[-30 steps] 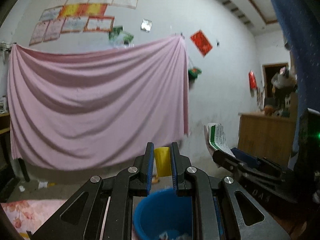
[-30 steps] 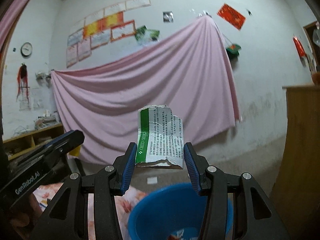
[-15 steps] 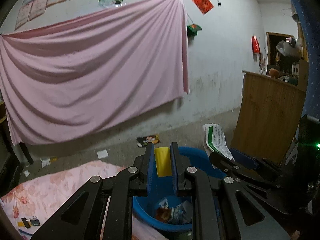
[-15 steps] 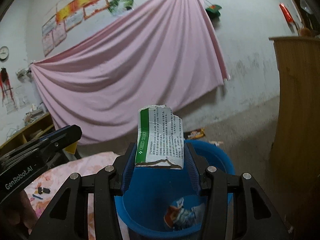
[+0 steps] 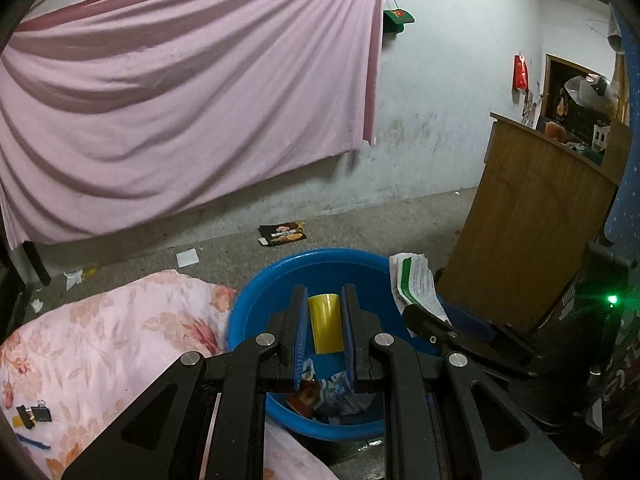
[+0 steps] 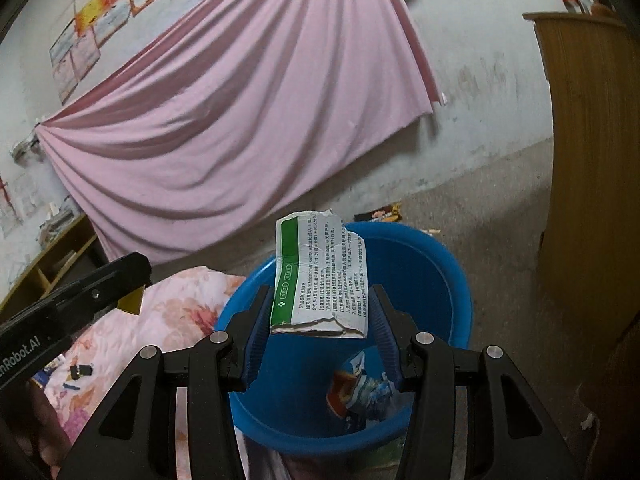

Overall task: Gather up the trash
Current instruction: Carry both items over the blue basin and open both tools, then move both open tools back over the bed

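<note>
We tipped both grippers down: the left gripper [image 5: 324, 328] and right gripper [image 6: 320, 320] went from facing the pink sheet [image 5: 180, 112] to sitting over the blue basin [image 5: 276, 296]. The basin's wrappers [image 6: 356, 392] came into view. The floral blanket [image 5: 112, 336] and floor litter [image 5: 282, 233] came into frame.

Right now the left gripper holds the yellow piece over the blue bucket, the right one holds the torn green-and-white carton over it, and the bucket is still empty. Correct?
Not quite: the blue bucket is not empty. The right wrist view shows crumpled wrappers lying at its bottom. The rest holds: left gripper on the yellow piece, right gripper on the carton.
</note>
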A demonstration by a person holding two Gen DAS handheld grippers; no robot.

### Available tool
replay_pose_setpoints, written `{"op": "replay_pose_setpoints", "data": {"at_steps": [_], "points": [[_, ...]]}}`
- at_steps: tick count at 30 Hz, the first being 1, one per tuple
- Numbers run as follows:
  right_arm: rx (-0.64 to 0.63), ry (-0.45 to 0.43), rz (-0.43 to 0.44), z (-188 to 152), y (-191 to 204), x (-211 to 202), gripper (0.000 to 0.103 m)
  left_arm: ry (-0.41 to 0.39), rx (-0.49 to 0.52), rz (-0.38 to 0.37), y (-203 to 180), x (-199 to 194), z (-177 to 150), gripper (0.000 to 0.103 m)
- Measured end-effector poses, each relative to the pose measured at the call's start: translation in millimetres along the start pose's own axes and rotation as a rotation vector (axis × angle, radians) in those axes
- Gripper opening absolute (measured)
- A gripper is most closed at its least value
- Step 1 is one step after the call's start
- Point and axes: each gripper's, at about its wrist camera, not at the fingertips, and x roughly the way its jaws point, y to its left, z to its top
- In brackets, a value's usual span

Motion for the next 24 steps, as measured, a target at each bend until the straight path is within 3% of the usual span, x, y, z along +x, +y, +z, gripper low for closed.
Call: {"op": "replay_pose_setpoints", "data": {"at_steps": [10, 14, 21, 24], "points": [[0.001, 0.014, -0.003, 2.0, -4.4, 1.3, 0.047, 0.025, 0.006, 0.006, 1.8, 0.9, -1.1, 0.014], [-0.011, 0.015, -0.007, 6.8, -3.7, 4.4, 0.047, 0.025, -0.006, 0.007, 7.3, -0.2, -0.7, 0.026], [-0.03, 0.023, -0.007, 15.1, -3.8, 5.6, 0.05, 0.015, -0.059, 0.016, 21.8, -7.8, 2.7, 0.03], [-0.036, 0.013, -0.004, 17.4, -0.3, 1.6, 0.052, -0.01, -0.089, 0.016, 28.2, -18.4, 5.2, 0.041]]}}
